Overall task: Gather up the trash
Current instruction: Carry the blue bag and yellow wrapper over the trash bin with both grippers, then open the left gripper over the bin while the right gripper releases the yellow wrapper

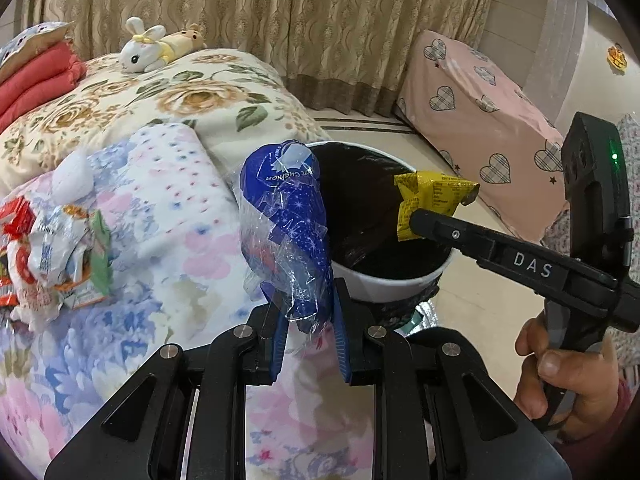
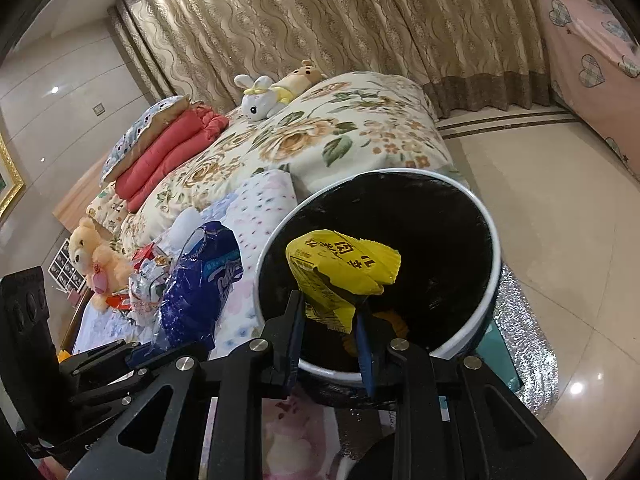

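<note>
A bedroom with beige curtains (image 2: 320, 12) and a bed (image 2: 360, 128) under flowered covers is the setting, and a pale tiled floor (image 2: 560, 208) lies beside the bed. The bin (image 2: 494, 248), white outside and lined with a black bag, stands on the floor just beside the bed edge. The right tool (image 2: 332, 320) is closed on a yellow wrapper (image 2: 340, 268), its blue pads pinching the lower end, and the wrapper hangs over the open mouth of the bin. The left tool (image 1: 308, 340) is closed on a blue bag (image 1: 288, 216) of crinkled plastic, which stands up between the pads near the bin's rim on the bed side. More wrappers (image 1: 52, 248) lie in a small pile on the cover, apart from the bin. A hand (image 1: 560, 368) grips the handle of the right tool. Further back, a plush rabbit (image 2: 260, 96) rests on the bed, near a folded red quilt (image 2: 172, 148).
</note>
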`<state>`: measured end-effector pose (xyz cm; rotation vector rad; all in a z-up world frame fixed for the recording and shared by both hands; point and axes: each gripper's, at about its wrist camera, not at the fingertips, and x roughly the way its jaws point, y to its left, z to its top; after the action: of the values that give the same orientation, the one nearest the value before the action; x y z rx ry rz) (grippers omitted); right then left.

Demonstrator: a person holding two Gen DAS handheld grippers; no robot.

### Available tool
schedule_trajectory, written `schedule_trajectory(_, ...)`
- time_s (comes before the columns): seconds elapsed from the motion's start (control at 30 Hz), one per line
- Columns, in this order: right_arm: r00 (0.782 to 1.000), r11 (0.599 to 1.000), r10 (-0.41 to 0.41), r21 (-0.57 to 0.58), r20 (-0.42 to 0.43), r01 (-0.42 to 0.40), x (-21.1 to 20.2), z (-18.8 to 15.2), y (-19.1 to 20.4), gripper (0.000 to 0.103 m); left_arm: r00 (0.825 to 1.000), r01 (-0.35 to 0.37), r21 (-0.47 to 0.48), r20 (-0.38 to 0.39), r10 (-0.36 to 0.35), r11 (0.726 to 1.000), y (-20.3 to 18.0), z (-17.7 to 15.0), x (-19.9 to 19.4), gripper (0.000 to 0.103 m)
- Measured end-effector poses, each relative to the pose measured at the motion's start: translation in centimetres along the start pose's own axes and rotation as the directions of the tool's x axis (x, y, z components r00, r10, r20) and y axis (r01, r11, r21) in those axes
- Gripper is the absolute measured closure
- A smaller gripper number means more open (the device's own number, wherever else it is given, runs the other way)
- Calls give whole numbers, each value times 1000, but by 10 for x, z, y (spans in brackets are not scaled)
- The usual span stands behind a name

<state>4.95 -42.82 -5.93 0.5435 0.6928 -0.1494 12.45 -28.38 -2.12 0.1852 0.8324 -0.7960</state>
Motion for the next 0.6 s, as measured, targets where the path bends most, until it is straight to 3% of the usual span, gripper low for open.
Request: schedule_trajectory(0.6,1000,998,-3,56,-30,5,12,16,-31,76,999,33,42,-31,-32,999,-26,32,31,84)
